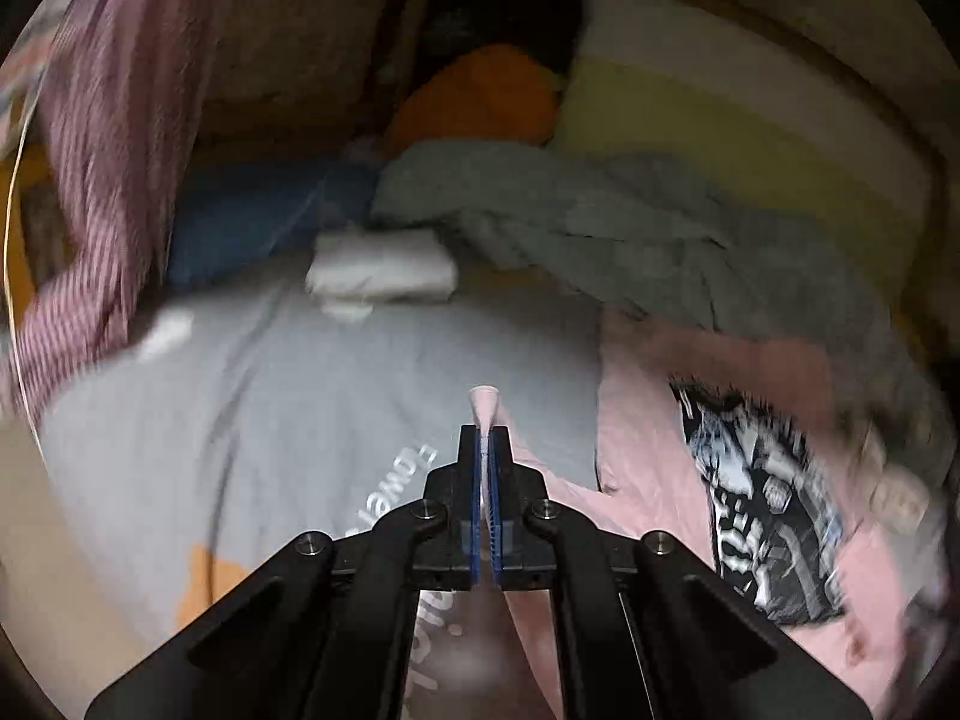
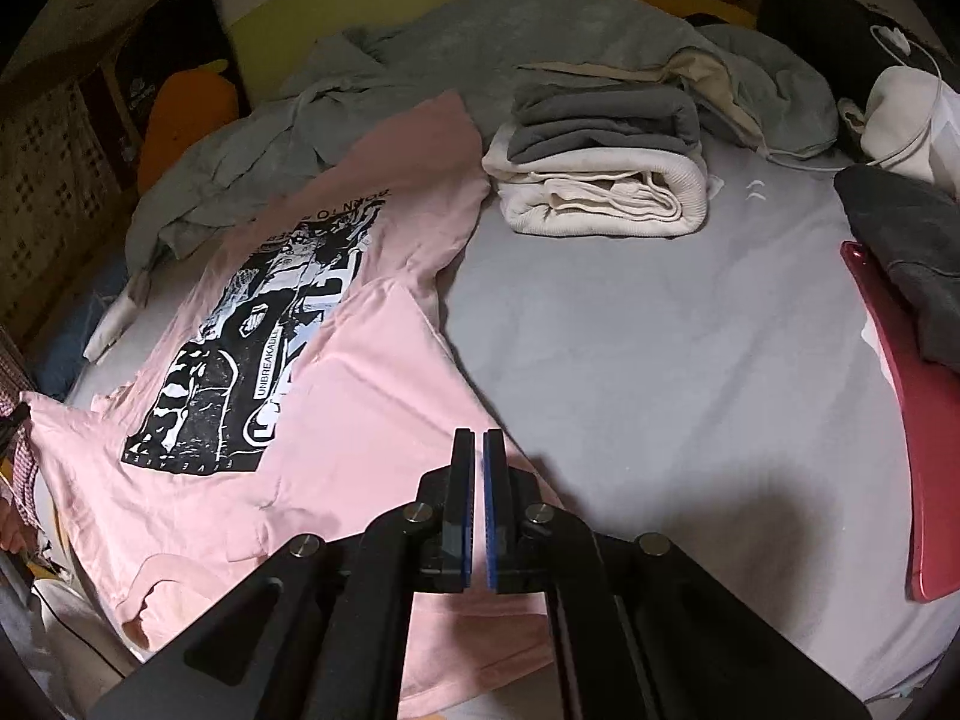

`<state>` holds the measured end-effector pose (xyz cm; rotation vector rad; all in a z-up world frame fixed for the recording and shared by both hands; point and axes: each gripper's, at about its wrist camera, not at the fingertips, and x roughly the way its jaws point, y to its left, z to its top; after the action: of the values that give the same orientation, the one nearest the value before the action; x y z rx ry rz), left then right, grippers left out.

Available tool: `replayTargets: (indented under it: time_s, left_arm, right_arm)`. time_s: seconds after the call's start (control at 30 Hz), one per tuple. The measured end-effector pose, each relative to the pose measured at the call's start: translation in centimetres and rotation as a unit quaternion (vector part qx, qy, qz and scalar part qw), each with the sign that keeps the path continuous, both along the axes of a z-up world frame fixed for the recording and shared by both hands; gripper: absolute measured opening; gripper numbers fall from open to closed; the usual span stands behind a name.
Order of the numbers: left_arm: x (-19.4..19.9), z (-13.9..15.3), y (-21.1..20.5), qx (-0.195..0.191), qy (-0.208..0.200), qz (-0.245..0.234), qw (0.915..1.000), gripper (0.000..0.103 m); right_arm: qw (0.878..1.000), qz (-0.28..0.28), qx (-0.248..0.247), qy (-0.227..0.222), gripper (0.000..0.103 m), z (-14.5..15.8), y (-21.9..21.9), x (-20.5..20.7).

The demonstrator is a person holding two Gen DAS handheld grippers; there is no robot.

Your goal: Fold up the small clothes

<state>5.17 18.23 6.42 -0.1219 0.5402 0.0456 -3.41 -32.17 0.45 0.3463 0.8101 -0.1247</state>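
I am holding the left tool [image 1: 485,432] with its jaws closed on a pinch of the pink T-shirt [image 1: 660,480]; a small peak of pink cloth is sticking out past the tips at 12 o'clock. From that pinch the shirt is trailing down and to 3 o'clock, where its black-and-white print [image 1: 762,510] is facing up. The left view is blurred.

I am holding the right tool [image 2: 479,438] fully closed, and nothing is showing between its blue pads [image 2: 493,510]. It is hanging over the near hem of the pink T-shirt [image 2: 372,408], and I cannot tell whether it is touching the cloth. The shirt is lying on the grey bed sheet [image 2: 660,360], running from the tool toward 10 o'clock, with one side folded over part of the print.

Further out in the right view, a folded stack of grey and cream clothes [image 2: 600,162] is sitting at 12 o'clock, just beside the far corner of the shirt. A crumpled grey-green blanket [image 2: 480,30] is lying behind both. A red flat item [image 2: 924,432] is resting at 3 o'clock under a dark grey garment [image 2: 906,240].

In the left view, a folded white cloth [image 1: 384,270] is lying at 11 o'clock, and an orange cushion [image 1: 480,96] is sitting beyond it at 12 o'clock.
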Motion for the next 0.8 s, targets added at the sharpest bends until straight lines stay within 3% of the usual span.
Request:
replayTargets:
  time_s: [0.07,0.13,0.2,0.3,0.43,0.57,0.63,0.7,0.73,0.8]
  left_arm:
    - [-0.4,-0.2,-2.4,0.039,-0.001,-0.047,0.9982,0.002]
    - [-1.5,-1.2,-5.3,0.039,0.008,-0.121,0.9919,0.002]
    - [-2.5,-2.9,-8.3,0.025,0.035,-0.198,0.9792,0.002]
    - [-3.8,-6.4,-11.8,0.011,0.099,-0.272,0.9571,0.002]
    - [-5.8,-9.7,-14.0,0.043,0.123,-0.288,0.9487,0.002]
    - [-6.6,-9.4,-14.0,0.058,0.129,-0.289,0.9469,0.004]
    - [-6.4,-9.0,-12.9,0.039,0.130,-0.275,0.9517,0.015]
    - [-7.0,-8.0,-11.2,0.001,0.119,-0.259,0.9585,0.054]
    - [-7.0,-7.4,-10.2,-0.024,0.113,-0.251,0.9609,0.062]
    - [-6.9,-6.7,-8.8,-0.065,0.109,-0.242,0.9620,0.062]
  right_arm:
    - [1.000,-0.004,-0.005,0.001,0.000,0.0,0.2,0.0]
    - [1.000,-0.007,-0.007,0.003,0.003,0.0,0.1,0.0]
    - [1.000,-0.012,-0.003,0.004,0.003,0.0,-0.1,0.0]
    - [1.000,-0.019,0.002,0.009,0.003,-0.2,-0.5,0.0]
    - [0.999,-0.015,0.023,0.016,0.003,-0.5,-0.8,0.0]
    - [0.999,-0.009,0.023,0.021,0.003,-0.7,-0.5,0.2]
    - [0.999,-0.005,0.025,0.022,0.003,-0.6,-0.3,0.2]
    - [1.000,0.000,0.021,0.021,0.003,-0.5,0.0,0.1]
    - [1.000,0.001,0.016,0.020,0.003,-0.5,0.1,0.1]
    - [1.000,0.002,0.009,0.019,0.003,-0.4,0.3,0.1]
